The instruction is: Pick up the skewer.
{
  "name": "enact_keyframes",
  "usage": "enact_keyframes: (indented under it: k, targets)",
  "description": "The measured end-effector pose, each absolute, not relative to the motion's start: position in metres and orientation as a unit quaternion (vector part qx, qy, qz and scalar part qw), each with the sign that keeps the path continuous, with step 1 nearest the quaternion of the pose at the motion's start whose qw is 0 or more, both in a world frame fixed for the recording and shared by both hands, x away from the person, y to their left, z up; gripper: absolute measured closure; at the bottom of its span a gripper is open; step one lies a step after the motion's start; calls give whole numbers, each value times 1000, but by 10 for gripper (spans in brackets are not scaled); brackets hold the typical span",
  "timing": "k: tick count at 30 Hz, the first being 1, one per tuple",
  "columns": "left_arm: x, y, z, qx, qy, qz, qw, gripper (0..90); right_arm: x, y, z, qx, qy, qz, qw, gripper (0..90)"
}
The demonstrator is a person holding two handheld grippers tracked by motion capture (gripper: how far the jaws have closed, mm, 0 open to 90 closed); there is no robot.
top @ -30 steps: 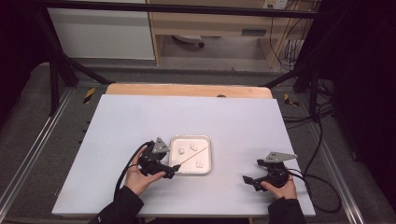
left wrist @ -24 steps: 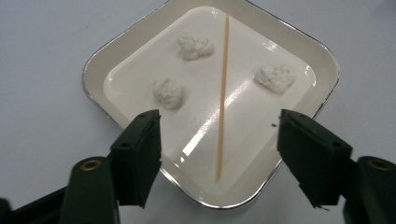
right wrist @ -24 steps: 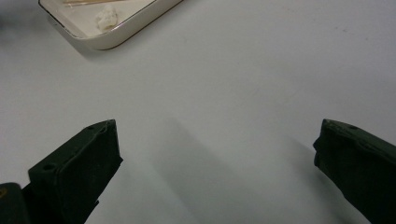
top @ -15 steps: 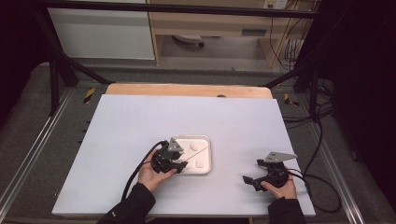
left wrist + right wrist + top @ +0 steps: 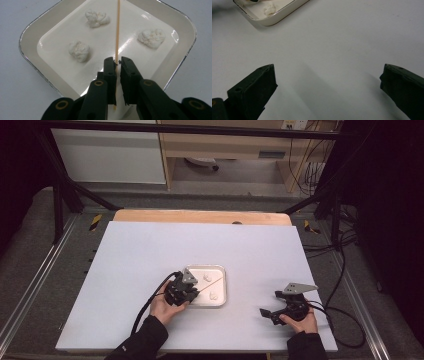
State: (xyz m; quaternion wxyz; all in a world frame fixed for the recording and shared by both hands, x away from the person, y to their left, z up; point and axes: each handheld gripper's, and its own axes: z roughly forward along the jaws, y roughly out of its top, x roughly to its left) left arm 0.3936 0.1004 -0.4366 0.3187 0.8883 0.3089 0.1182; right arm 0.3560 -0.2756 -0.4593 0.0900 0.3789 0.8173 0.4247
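Observation:
A white square tray (image 5: 27, 50) holds three white fluffy lumps (image 5: 79, 50) (image 5: 97, 18) (image 5: 151, 37). A thin wooden stick (image 5: 117, 30) lies across the tray. My left gripper (image 5: 117, 61) hangs over the tray's near corner. Its jaws have just been closing and now pinch the stick's near end between the pads. In the high view the left gripper (image 5: 192, 292) sits at the left edge of the tray (image 5: 223, 287), and the stick (image 5: 214, 280) runs up to the right. My right gripper (image 5: 267, 314) rests on the table to the tray's right, with its jaws wide apart and nothing between them (image 5: 327, 70).
The white tabletop (image 5: 150, 250) stretches wide around the tray, with a wooden strip (image 5: 200, 216) along its far edge. Cables trail from both grippers. Dark frame posts and rails border the table. A tray corner with one lump (image 5: 269, 8) is in the right gripper view.
My left hand has moved right and down to the tray's left edge, and its jaws have closed on the stick. The right hand has stayed where it was.

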Motion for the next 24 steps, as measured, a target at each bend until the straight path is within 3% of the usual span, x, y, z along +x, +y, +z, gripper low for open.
enact_keyframes:
  k: [15,24]
  targets:
    - [393,102,-439,888,306,117,321,889,356,-275,-460,379,817,425,88,9]
    - [390,109,-433,875,305,114,359,892,356,-275,-460,379,818,424,89,9]
